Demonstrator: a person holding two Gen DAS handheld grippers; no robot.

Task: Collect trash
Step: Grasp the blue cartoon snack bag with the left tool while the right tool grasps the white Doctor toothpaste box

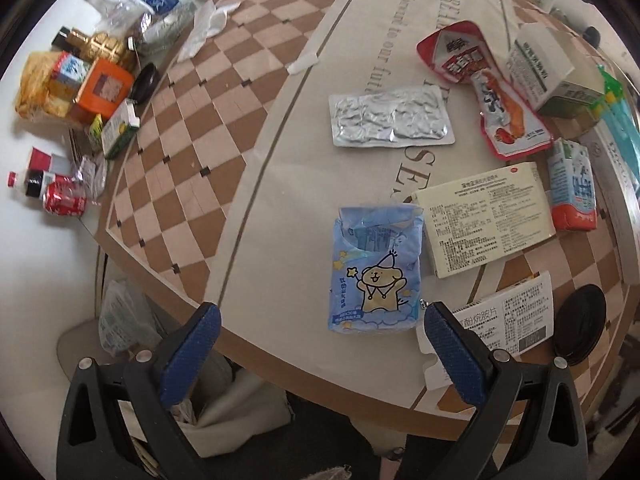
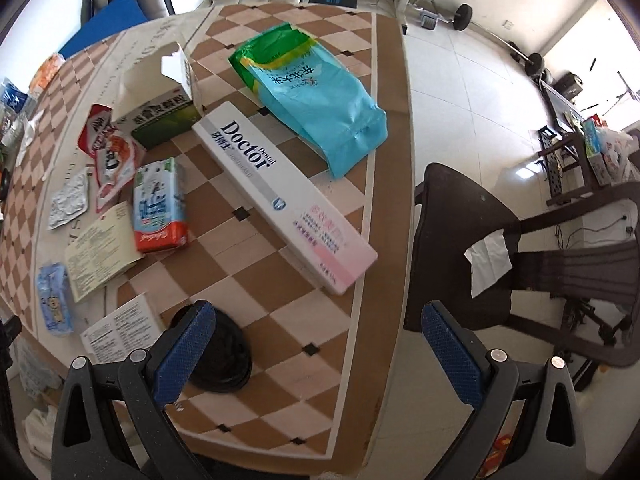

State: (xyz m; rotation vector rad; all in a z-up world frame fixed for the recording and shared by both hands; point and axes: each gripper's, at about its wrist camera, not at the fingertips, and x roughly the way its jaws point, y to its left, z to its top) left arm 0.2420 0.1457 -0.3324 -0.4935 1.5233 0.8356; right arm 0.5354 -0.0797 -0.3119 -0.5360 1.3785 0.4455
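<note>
— near the table's front edge, what lies under the left gripper (image 1: 322, 330)?
— a blue tissue pack (image 1: 376, 270), flat between its spread fingers, nothing pinched. a cream leaflet (image 1: 486, 224) lies just beside it, and a silver blister sheet (image 1: 390, 118) further in.
— and the right gripper (image 2: 314, 330)?
— spread wide too, empty, over the table's right edge. a black lid (image 2: 224, 350) sits by its left finger (image 2: 184, 354); a long white toothpaste box (image 2: 280, 196) lies beyond, touching a blue-green bag (image 2: 316, 100).
— anything crowding?
— a milk carton (image 2: 160, 206) and red snack wrappers (image 2: 110, 152) lie close together; bottles and a red can (image 1: 64, 200) cluster at the far left edge.
</note>
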